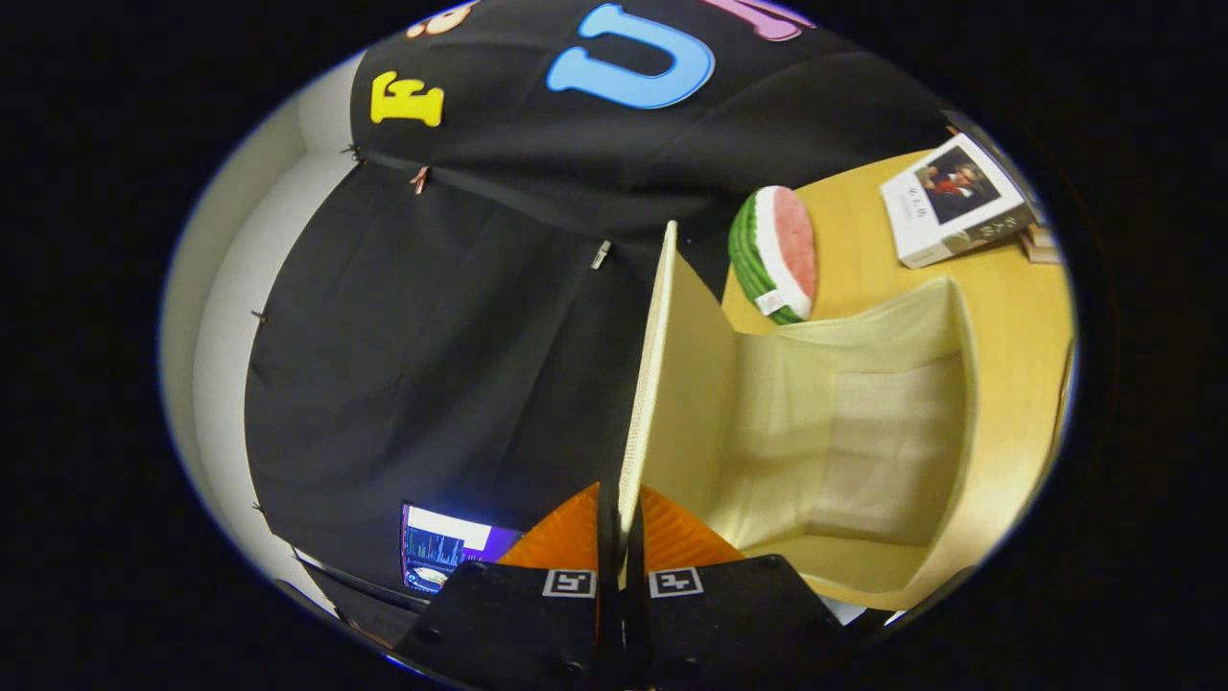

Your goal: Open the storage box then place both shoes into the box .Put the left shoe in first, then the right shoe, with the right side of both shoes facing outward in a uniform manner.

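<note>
Cream fabric lid (662, 384) of the storage box (863, 451), pinched thin-edge between my gripper (624, 537) fingers (both pressing), looks light and floppy beside the watermelon cushion (775, 254).

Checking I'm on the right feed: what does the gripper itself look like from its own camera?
The gripper shows two wedge-shaped fingers with ribbed faces, tapering forward from two black blocky mounts. Each mount carries a small square black-and-white marker near its inner top corner. I can make out no cables and no sleeve here.
</note>
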`<state>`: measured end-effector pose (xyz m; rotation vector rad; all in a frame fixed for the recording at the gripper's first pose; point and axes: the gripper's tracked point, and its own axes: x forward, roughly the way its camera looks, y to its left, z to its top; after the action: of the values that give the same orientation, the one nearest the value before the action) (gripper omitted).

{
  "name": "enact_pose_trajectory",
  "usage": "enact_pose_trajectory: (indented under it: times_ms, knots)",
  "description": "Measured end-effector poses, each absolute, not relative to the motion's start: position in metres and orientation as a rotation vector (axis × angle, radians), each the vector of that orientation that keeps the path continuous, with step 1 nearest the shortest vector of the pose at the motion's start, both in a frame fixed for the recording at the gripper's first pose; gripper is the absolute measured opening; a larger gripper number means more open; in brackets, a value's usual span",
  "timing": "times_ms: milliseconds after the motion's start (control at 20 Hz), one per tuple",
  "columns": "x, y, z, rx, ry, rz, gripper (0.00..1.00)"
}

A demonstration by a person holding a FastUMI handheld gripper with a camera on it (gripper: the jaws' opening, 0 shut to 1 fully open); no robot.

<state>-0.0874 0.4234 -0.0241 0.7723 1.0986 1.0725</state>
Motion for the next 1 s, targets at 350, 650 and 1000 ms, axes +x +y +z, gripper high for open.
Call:
enact_pose_trajectory:
  times_ms: [350,650,1000]
  knots:
    - [-0.123,0.542,-0.053,0.719,1.123,1.04,0.05]
    - [-0.13,0.57,-0.079,0.638,1.087,0.989,0.09]
    - [-0.087,0.497,-0.068,0.53,0.88,0.929,0.98]
